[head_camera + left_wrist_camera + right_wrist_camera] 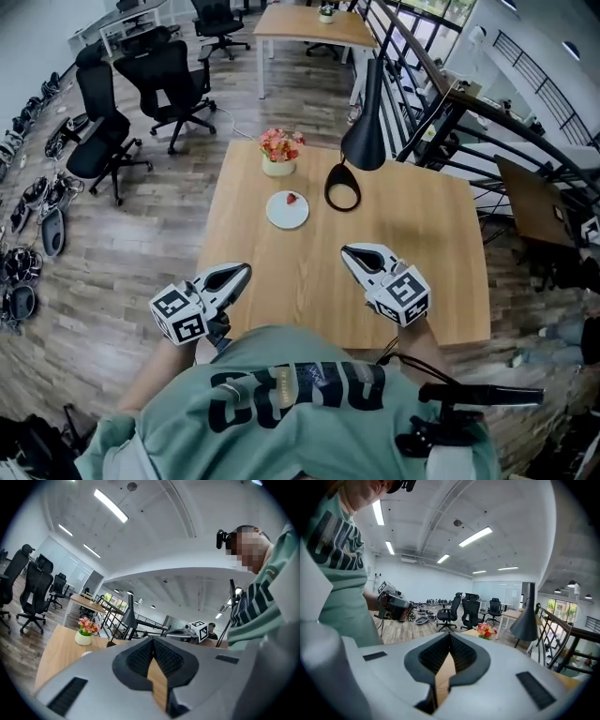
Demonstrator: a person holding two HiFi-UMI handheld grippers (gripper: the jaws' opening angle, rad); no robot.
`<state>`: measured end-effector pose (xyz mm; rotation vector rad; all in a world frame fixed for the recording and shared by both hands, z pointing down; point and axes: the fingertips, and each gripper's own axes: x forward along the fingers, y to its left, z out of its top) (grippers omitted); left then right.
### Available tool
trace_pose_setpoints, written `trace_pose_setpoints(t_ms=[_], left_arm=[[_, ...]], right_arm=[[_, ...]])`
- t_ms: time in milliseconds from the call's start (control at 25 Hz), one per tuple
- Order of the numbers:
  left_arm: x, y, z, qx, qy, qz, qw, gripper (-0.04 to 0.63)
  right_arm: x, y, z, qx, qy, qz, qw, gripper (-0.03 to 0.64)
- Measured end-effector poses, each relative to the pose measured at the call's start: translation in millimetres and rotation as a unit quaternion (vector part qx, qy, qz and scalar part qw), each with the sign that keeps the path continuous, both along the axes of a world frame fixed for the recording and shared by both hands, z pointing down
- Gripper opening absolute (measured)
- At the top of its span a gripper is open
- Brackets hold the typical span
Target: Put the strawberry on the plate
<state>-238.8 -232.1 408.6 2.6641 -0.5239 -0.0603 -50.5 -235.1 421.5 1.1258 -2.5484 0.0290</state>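
Your green shirt fills the bottom of the head view, closest of all. Just above it, you hold one hand-held gripper in each hand over the near edge of the table.

The left hand-held gripper is at the lower left of the frame. Its jaws are pressed together and there is nothing between them. The left gripper view shows only a thin strip of table wood behind the closed tips. The right hand-held gripper is at the lower right. Its jaws are closed too, and it is empty as well.

The strawberry is small and red. It sits on the white plate, near the plate's top edge, in the middle of the frame. Both grippers are well apart from it.

Behind the plate stands a little pot of flowers. A black lamp stands just to the right of the plate.

It looks like the job is done. The strawberry is already on the plate, so I think you have nothing left to do with it.
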Motion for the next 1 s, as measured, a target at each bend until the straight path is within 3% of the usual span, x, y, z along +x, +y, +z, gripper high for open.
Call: trace_pose_setpoints(t_ms=[160, 520, 720, 1000], left_arm=[[6, 21, 2, -0.004, -0.023, -0.001, 0.9997, 0.003], [-40, 30, -11, 0.032, 0.001, 0.022, 0.9992, 0.003], [-121, 48, -6, 0.039, -0.016, 0.035, 0.9985, 0.003], [-218, 68, 4, 0.034, -0.001, 0.062, 0.9975, 0.003]], right_arm=[[10, 19, 4, -0.003, -0.024, -0.002, 1.000, 0.008], [-16, 41, -2, -0.002, -0.033, 0.042, 0.999, 0.008], [-97, 55, -8, -0.026, -0.054, 0.049, 0.997, 0.008], [-213, 96, -12, -0.049, -0.040, 0.040, 0.997, 0.008]])
